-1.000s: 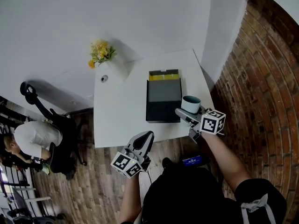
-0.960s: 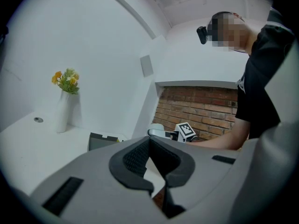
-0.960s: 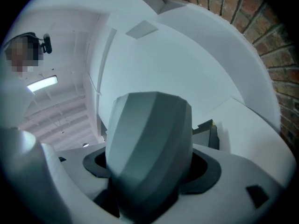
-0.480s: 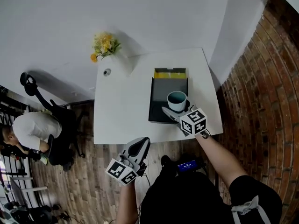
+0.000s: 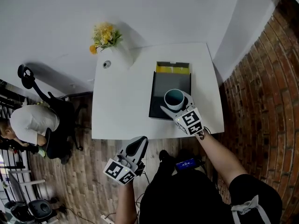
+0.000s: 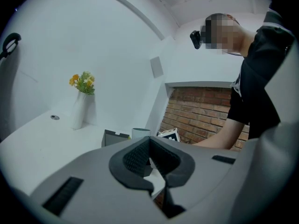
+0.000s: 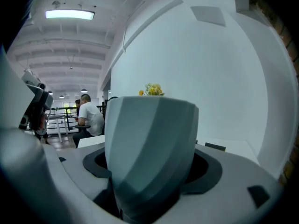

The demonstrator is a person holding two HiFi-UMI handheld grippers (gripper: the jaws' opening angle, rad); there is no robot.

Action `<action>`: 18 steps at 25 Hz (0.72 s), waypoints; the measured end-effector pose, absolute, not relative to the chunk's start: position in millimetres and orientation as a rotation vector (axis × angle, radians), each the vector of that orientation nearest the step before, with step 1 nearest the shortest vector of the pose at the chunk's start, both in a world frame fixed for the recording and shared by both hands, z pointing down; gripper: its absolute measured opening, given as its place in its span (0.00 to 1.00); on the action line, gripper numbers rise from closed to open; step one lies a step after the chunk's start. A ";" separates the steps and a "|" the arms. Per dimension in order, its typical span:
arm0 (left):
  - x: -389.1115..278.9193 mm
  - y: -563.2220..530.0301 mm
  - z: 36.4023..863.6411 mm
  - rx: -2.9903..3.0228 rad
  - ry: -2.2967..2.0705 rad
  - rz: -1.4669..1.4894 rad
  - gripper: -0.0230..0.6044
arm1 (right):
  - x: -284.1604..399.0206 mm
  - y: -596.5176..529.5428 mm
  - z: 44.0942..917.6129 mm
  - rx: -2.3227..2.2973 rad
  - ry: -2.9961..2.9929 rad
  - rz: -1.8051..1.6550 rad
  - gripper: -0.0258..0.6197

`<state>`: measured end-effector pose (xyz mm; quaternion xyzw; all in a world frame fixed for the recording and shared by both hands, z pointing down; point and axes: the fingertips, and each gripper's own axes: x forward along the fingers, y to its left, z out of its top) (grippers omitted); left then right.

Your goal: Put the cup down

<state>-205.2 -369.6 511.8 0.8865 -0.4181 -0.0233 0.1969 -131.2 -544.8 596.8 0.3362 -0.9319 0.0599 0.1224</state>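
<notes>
A teal cup (image 5: 174, 98) is held upright in my right gripper (image 5: 175, 103), whose jaws are shut on its sides. It hangs over the near end of a black open box (image 5: 171, 82) on the white table (image 5: 121, 101). In the right gripper view the cup (image 7: 149, 153) fills the space between the jaws. My left gripper (image 5: 139, 144) hangs below the table's front edge, over the wooden floor, with jaws shut and nothing in them. In the left gripper view its dark pads (image 6: 140, 158) meet, and the cup (image 6: 140, 133) shows far off beyond them.
A white vase with yellow flowers (image 5: 106, 36) and a small round grommet (image 5: 106, 64) are at the table's far left. The box has a yellow end (image 5: 173, 69). A brick wall (image 5: 261, 78) runs along the right. A person sits on an office chair (image 5: 28, 122) at the left.
My right gripper has carried the cup leftwards, from the table's right edge to above the near end of the black box. The left gripper has stayed low and shut.
</notes>
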 end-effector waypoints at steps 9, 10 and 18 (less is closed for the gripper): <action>-188.9 -373.4 510.1 2.509 -1.121 -0.069 0.05 | -118.9 -524.1 608.0 0.873 -2.679 0.085 0.65; -187.7 -373.1 510.0 2.511 -1.117 -0.069 0.05 | -119.1 -522.1 609.5 0.856 -2.670 0.071 0.65; -185.4 -368.0 507.1 2.519 -1.122 -0.068 0.05 | -114.9 -518.3 619.2 0.829 -2.632 0.069 0.66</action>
